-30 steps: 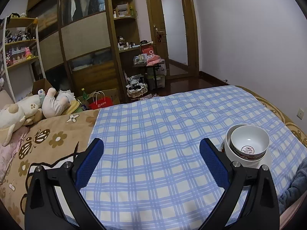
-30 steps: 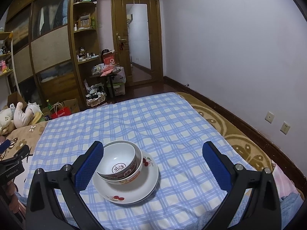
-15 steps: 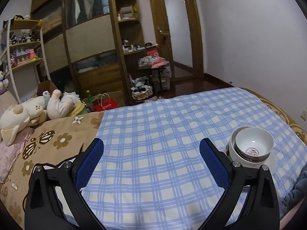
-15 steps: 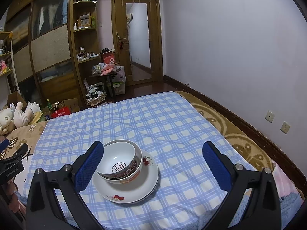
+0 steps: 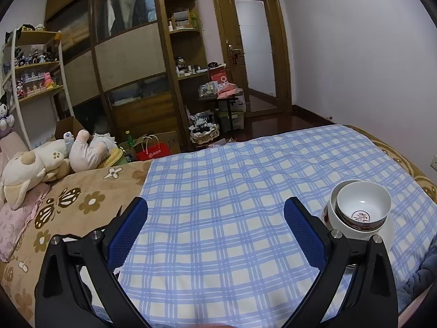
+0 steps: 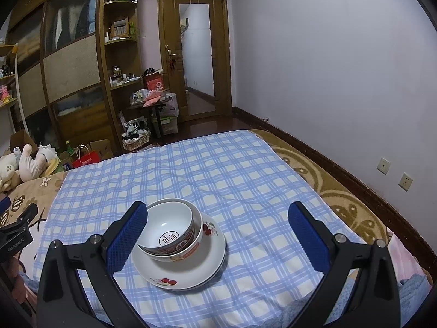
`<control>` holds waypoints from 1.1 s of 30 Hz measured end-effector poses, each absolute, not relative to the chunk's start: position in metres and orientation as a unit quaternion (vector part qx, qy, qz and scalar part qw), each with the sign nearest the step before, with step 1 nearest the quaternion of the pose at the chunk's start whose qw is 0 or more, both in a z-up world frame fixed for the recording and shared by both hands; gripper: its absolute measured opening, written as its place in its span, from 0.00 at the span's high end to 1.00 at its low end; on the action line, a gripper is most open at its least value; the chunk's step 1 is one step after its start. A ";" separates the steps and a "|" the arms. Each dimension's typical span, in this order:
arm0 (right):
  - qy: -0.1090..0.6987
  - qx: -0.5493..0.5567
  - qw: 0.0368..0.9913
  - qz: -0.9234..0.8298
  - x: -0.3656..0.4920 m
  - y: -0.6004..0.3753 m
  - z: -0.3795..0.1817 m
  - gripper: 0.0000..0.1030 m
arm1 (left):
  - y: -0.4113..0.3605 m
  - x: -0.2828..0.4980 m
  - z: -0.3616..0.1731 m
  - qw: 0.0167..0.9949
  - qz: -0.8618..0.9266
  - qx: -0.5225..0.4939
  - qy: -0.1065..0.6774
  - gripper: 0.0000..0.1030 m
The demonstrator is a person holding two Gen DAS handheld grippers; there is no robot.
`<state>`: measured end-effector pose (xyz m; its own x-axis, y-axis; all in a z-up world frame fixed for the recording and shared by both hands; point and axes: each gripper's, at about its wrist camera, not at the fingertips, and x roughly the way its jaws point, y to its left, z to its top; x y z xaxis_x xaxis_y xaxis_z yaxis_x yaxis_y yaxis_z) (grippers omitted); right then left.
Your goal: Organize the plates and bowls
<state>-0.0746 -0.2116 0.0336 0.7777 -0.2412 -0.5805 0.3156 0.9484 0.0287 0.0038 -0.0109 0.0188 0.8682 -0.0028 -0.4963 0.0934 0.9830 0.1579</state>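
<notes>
Left view has panned since 1.0 s ago: shelves and plush toys (image 5: 41,164) sit further in, bowl stack sits a bit lower right. Right view barely changes.

Left gripper (image 5: 215,213) fingers wide apart, nothing between them, hovering over the blue plaid sheet (image 5: 232,180). Right gripper (image 6: 215,216) also spread wide, holding nothing; its left pad (image 6: 127,236) overlaps the bowl stack's edge in view, contact can't be confirmed.

Stack on the sheet: small patterned bowl (image 6: 168,229) nested in a bigger white bowl (image 6: 188,250), tilted slightly, both on a white plate (image 6: 191,276) with cherry print. In the left view the same stack (image 5: 360,210) is near the sheet's right edge, just past the right finger.

Left gripper's tip shows at the far left of the right view (image 6: 19,229).
</notes>
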 end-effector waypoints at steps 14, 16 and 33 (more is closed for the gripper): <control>0.299 0.062 0.941 -0.148 -0.074 -0.212 0.034 0.00 | -0.014 0.002 0.019 0.961 -0.035 0.094 0.256 0.04; 0.299 0.062 0.940 -0.149 -0.074 -0.212 0.034 0.00 | -0.014 0.002 0.019 0.962 -0.036 0.090 0.257 0.04; 0.301 0.061 0.940 -0.149 -0.075 -0.212 0.033 0.00 | -0.011 0.000 0.022 0.964 -0.039 0.076 0.252 0.04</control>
